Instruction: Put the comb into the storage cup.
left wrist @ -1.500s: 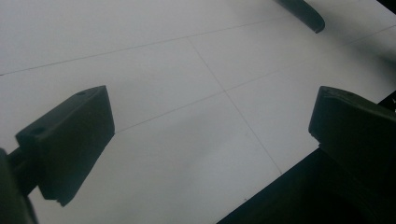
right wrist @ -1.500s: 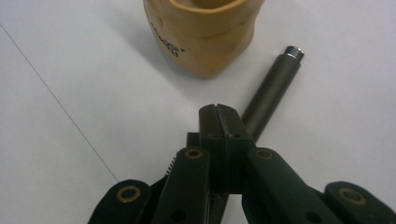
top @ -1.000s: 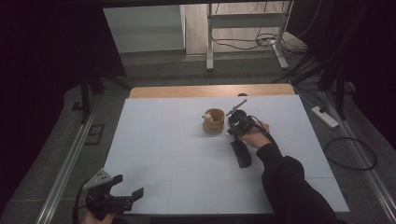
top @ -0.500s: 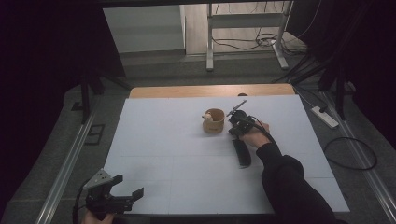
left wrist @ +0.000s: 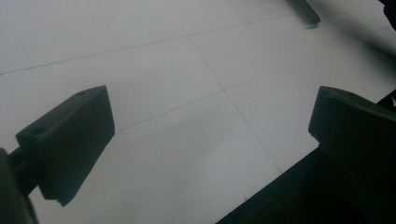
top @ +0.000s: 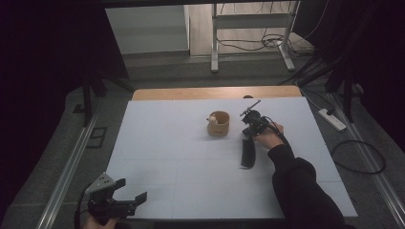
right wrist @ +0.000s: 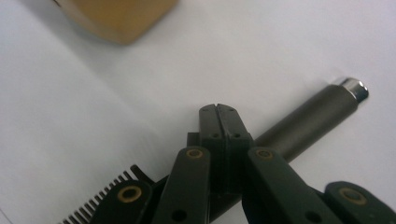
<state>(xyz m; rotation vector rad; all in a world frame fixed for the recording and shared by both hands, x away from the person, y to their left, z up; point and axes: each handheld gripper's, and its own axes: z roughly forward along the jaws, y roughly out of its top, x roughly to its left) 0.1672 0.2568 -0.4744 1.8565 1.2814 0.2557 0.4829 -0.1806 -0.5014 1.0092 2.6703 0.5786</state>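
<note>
- Comb (top: 248, 153): black, with a long round handle ending in a silver cap (right wrist: 353, 88). It lies flat on the white table (top: 157, 143), right of centre.
- Long axis in the high view runs roughly near-to-far, with a slight tilt. Toothed end is toward the person, handle end is up by the right gripper (top: 251, 125).
- In the right gripper view the comb teeth (right wrist: 100, 201) show low on the left and the handle runs up to the right, passing under or behind the jaws.
- Right gripper: jaws pressed fully together, pads meeting with nothing between them. Not gripping the comb; tips sit right over or against the handle. Contact can't be told for sure.
- Right hand (top: 268, 138) wraps that gripper, sleeve coming in from the lower right.
- Wooden cup (top: 218, 123): round, tan, something small and pale at its rim. Just left of the right gripper, apart from the comb. In the right gripper view it's the blurred tan block at the top left.
- Key relation: the comb is directly beneath and beside the right tool, handle crossing the jaw line at an angle, cup off to the left. Judgement: the jaws need to open and straddle the handle across its width before any lift.
- Left gripper (top: 128, 201): near left corner of the table, well apart from the comb, jaws spread wide over bare table, holding nothing.
- Right hand is clearly the nearer one for the comb.
</note>
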